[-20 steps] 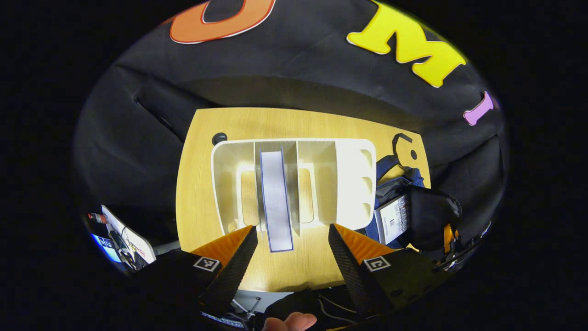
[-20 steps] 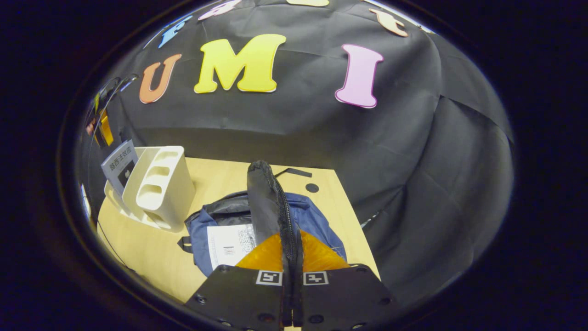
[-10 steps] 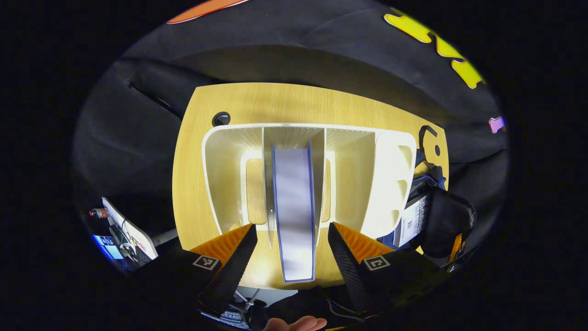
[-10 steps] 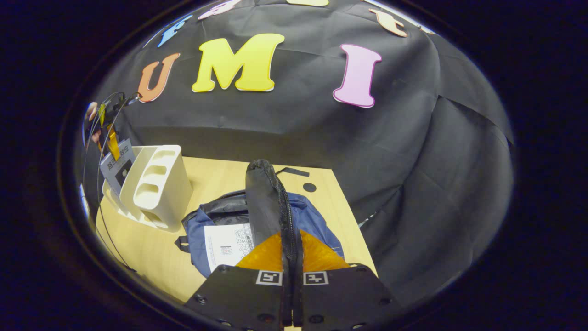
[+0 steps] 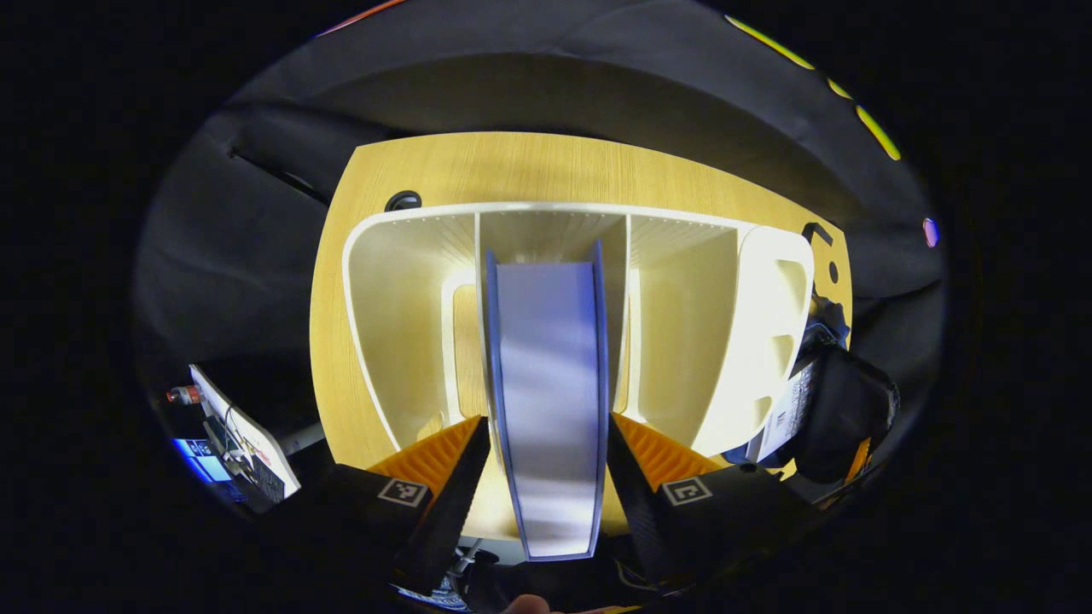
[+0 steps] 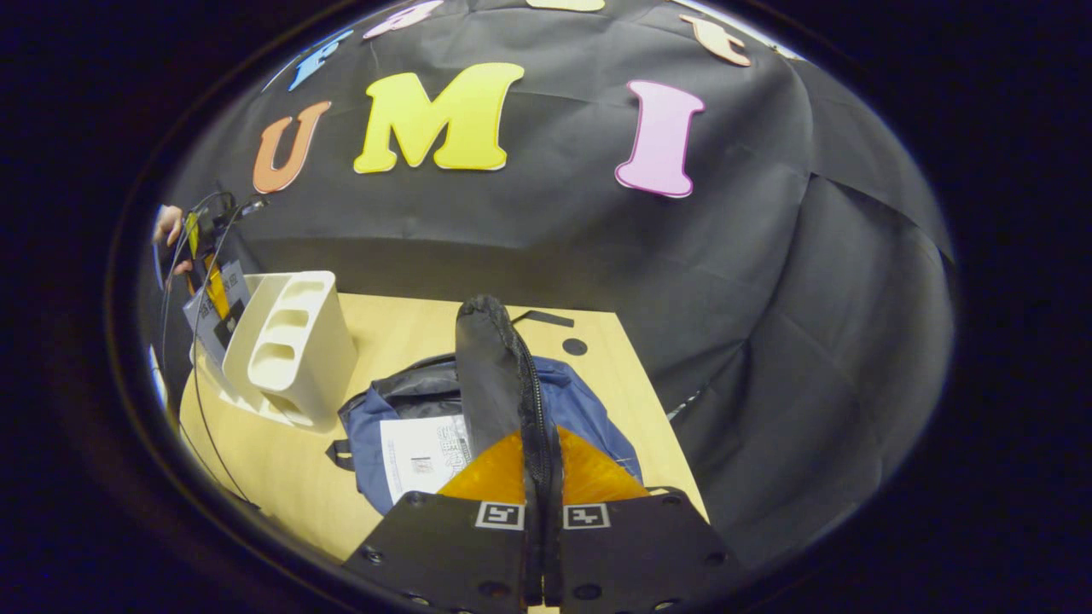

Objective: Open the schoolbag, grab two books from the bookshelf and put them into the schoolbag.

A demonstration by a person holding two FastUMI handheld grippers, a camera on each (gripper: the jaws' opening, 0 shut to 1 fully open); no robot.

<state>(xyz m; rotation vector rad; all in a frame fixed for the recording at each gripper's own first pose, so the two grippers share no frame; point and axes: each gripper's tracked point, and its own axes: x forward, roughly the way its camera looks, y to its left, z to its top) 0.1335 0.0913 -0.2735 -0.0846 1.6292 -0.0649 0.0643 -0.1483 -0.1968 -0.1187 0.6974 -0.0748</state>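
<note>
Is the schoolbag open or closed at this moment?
Open: right gripper holds the schoolbag's black flap up, and a book lies inside.

Bookshelf [image 5: 409, 315] dividers flank the book [image 5: 550, 384] closely; the outer compartments beside it stand open.

Bench [image 5: 546, 166]: light wood, round dark grommet hole [image 5: 403, 201] near my far-left corner.
Off bench, lower left: white panel [image 5: 247, 431], cables.
</note>
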